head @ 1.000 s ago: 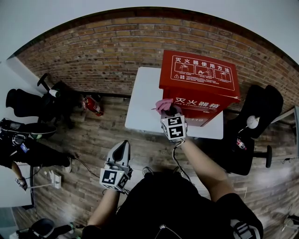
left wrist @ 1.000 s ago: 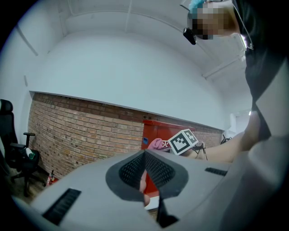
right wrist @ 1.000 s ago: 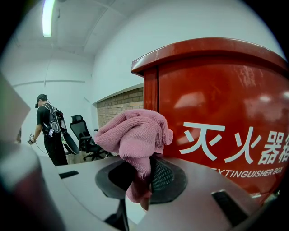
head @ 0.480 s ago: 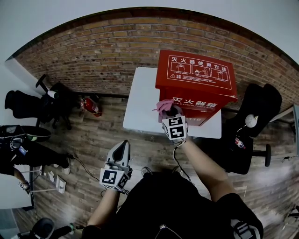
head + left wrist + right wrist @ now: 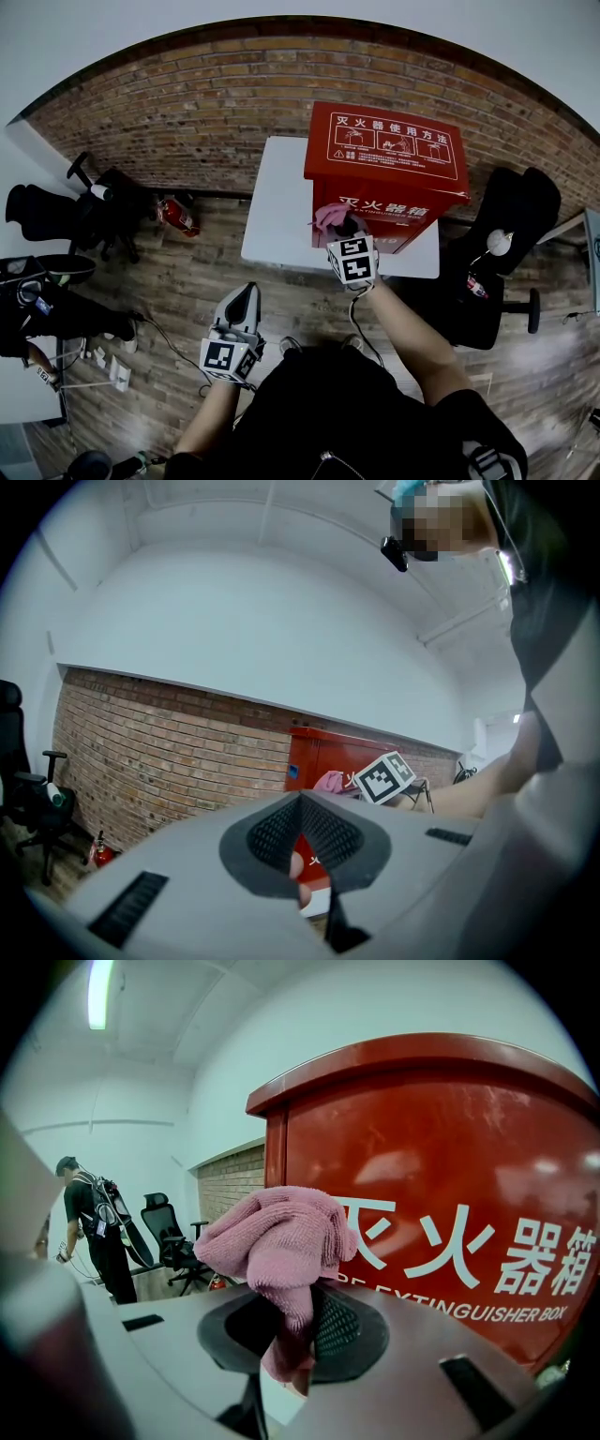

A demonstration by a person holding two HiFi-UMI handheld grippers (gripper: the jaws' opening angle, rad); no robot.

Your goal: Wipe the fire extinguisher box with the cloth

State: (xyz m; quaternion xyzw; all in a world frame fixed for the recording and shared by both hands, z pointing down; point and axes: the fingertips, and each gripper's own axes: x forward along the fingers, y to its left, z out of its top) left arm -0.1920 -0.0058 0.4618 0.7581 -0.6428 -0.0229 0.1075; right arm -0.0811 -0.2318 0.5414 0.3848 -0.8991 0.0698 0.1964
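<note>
- Head view: the right gripper reaches forward to the front face of the red box, a metal cabinet with a sloping lid and white printed characters.
- A bunched pink cloth sits at that gripper's tip, at the left part of the box's front.
- The box stands on the far right part of a flat white table, in front of a rough brick wall.
- The left gripper hangs low and near, over the plank floor, well apart from the table; its fingers taper to one closed point.
- Left gripper view: the two dark ribbed pads of the left gripper meet at the tip with nothing clamped between them.
- Beyond them are the red box, the pink cloth and the brick wall.
- A small red fire extinguisher stands on the floor at far left.
- Right gripper view: the fingers of the right gripper are clenched on the cloth, a soft looped towel fabric.
- A narrow tail runs down between the mesh-textured pads and a rounded wad bulges above them.
- The wad lies just in front of the glossy red box, at its left edge under the lid's lip; whether it touches the face cannot be told.
- A person stands at far left near a black office chair.
</note>
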